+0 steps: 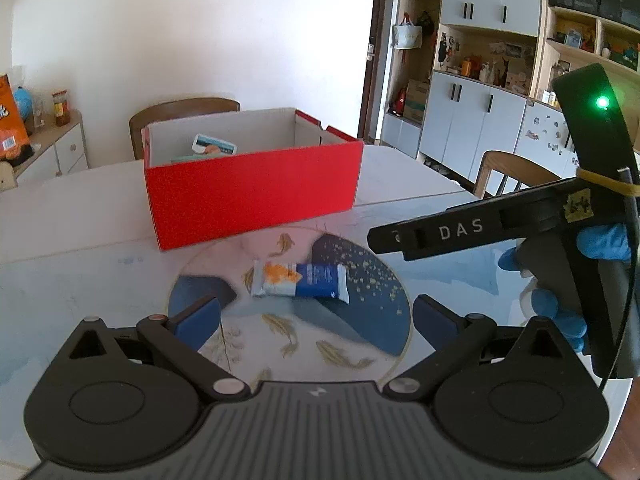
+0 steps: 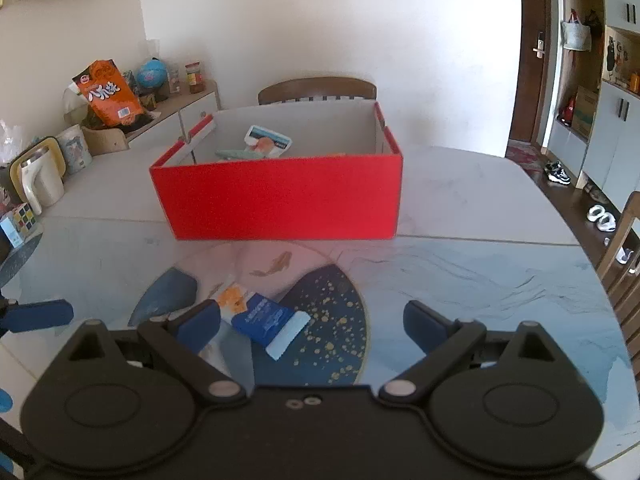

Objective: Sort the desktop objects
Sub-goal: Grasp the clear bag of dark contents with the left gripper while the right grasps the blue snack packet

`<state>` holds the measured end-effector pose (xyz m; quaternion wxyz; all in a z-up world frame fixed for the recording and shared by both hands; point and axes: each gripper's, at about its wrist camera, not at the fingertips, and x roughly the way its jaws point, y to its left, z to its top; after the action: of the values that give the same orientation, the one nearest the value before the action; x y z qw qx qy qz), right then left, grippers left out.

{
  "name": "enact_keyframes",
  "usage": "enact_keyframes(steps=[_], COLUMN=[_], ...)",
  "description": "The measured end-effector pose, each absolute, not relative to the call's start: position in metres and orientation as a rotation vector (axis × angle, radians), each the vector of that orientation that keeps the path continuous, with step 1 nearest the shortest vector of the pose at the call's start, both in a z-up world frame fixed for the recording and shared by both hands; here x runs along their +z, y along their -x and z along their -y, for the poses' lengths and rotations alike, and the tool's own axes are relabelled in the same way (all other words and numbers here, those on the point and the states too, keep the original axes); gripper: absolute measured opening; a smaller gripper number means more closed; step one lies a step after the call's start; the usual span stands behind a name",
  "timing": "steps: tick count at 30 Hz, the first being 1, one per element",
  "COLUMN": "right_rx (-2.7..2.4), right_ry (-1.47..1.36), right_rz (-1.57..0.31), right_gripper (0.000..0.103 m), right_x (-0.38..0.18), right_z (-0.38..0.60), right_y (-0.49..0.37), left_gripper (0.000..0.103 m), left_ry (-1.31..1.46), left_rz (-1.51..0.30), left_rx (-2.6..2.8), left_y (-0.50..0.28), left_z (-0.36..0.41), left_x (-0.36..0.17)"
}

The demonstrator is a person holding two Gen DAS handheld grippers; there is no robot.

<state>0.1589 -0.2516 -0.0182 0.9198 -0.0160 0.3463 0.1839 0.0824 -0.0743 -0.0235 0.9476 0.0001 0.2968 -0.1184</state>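
Packet (image 1: 298,283) flat—both grippers open.

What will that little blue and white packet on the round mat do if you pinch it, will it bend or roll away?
The packet looks flat and thin with crimped ends, so it will probably bend or crinkle rather than stay stiff. Lying flat on the mat, it is unlikely to roll. Its wrapper looks smooth, so it might slide when the open left tool nudges it.
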Motion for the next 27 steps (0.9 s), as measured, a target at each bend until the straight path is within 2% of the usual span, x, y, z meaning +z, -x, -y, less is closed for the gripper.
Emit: enact_keyframes(steps=[27], right_rx=[0.443], right_ry=[0.062], right_rz=[-0.762], right_gripper=[0.099], right_x=[-0.066], right_z=[0.226], right_y=[-0.172], left_gripper=[0.103], left_ry=[-0.083], left_rz=[-0.627], left_rx=[-0.288], left_y=[-0.047], left_z=[0.088], left_x=[-0.083])
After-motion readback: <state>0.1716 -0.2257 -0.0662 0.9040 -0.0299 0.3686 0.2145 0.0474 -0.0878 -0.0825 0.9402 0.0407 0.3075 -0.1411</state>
